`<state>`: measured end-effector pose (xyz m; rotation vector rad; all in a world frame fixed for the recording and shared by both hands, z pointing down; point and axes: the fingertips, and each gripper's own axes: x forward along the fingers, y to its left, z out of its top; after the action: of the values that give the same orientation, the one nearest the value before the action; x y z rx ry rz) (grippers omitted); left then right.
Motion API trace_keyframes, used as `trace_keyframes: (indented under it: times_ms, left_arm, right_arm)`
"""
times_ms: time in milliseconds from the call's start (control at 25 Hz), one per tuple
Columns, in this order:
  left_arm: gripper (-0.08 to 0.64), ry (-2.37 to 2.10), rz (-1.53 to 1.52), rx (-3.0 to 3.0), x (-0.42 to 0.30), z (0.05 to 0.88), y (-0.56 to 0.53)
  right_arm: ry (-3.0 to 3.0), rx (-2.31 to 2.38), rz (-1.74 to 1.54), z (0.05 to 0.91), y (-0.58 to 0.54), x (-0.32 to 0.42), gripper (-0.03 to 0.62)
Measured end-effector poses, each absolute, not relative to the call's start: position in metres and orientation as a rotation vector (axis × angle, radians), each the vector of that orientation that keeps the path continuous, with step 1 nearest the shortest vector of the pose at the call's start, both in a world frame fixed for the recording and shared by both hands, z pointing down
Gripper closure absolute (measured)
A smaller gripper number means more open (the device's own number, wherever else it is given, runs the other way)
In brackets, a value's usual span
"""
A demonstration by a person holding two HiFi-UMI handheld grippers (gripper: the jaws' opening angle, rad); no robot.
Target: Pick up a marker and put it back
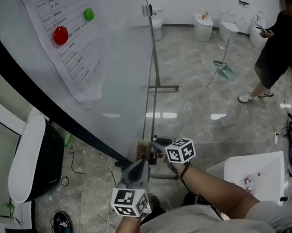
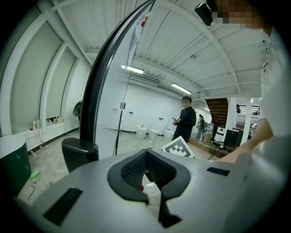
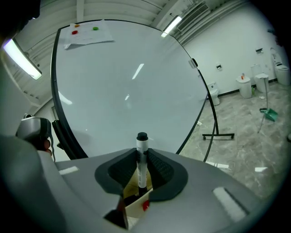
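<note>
The marker (image 3: 142,157), white with a black cap, stands upright with its lower end in a small tan box (image 3: 132,207) at the lower edge of the whiteboard (image 3: 127,77). The right gripper (image 3: 142,151) has its fingers (image 3: 157,166) pinching the marker's barrel from both sides. To its left and nearer, the left gripper (image 2: 146,154) holds nothing, its fingertips pressed together. High on the whiteboard a paper sheet (image 1: 68,54) hangs under a red magnet (image 1: 60,35) and a green magnet (image 1: 88,14). A person (image 1: 276,43) stands at the far right on the floor (image 1: 200,99).
</note>
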<state>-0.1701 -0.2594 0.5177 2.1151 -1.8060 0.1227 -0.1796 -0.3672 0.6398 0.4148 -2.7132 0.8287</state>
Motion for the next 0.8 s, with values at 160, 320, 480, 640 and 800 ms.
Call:
trace_keyframes:
  times_ms: [160,320,480,640,800]
  left_arm:
    - [0.558,-1.799,0.132,2.107,-0.173,0.524,-0.257]
    - [0.558,-1.787,0.135,2.108,-0.173,0.528,-0.255]
    - [0.558,-1.773,0.136,2.111,-0.172,0.53,-0.254]
    - [0.558,-1.762,0.124,2.126,-0.169,0.527,-0.255]
    - [0.558,-1.752,0.112,2.162,-0.163,0.519,-0.258]
  right_arm:
    - [-2.691,0.429,0.838,0.654,-0.366,-0.18,0.52]
    - [-2.683,0.467,0.814,0.658,-0.37,-0.178,0.511]
    - [-2.677,0.497,0.778,0.658,-0.373,-0.174,0.486]
    - [-2.67,0.541,0.734,0.656,-0.379,-0.166,0.471]
    - [-2.68,0.602,0.694,0.646,-0.39,-0.149,0.471]
